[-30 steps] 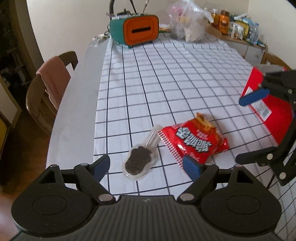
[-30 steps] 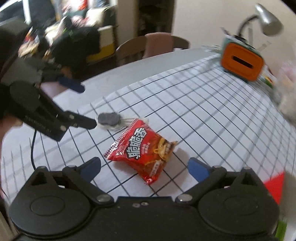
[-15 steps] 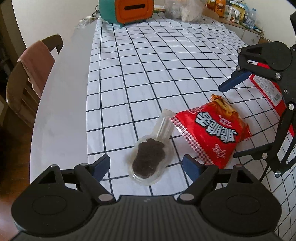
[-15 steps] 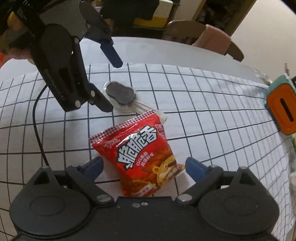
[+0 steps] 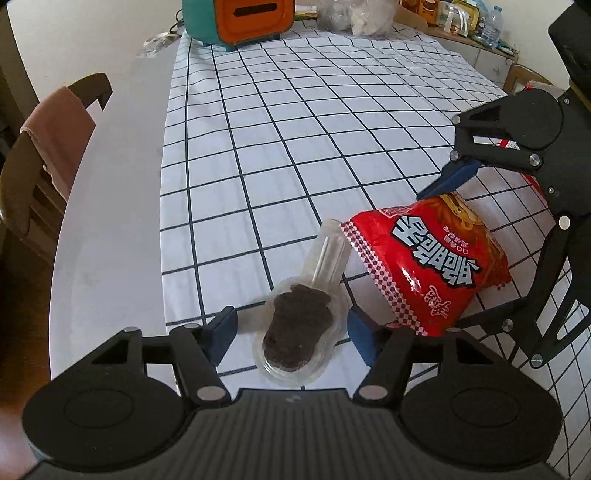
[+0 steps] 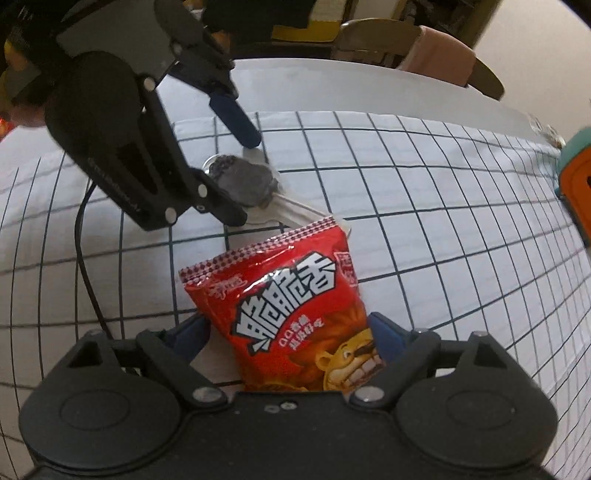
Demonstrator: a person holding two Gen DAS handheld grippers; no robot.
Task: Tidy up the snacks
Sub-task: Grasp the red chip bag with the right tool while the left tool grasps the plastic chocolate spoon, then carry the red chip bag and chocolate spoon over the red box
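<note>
A chocolate lollipop (image 5: 299,325) in a clear wrapper lies on the checked tablecloth (image 5: 295,110). My left gripper (image 5: 291,328) straddles its head; the jaws are closing, and the pads stand close beside the wrapper without pressing it. To its right lies a red snack bag (image 5: 424,258). My right gripper (image 6: 288,332) is lowered over the red snack bag (image 6: 288,314), jaws closing with the bag between them and the pads at its edges. In the right wrist view the left gripper (image 6: 240,177) stands over the lollipop (image 6: 251,181). The right gripper (image 5: 458,251) also shows in the left wrist view.
A teal and orange box (image 5: 240,22) and a clear plastic bag (image 5: 354,14) stand at the table's far end. A chair with a pink cloth (image 5: 55,122) is at the left. A larger red packet (image 5: 532,181) lies behind the right gripper. A black cable (image 6: 81,258) trails on the cloth.
Both grippers came down over their snacks. The left jaws narrowed around the lollipop and the right jaws narrowed around the red bag. The right gripper rolled.
</note>
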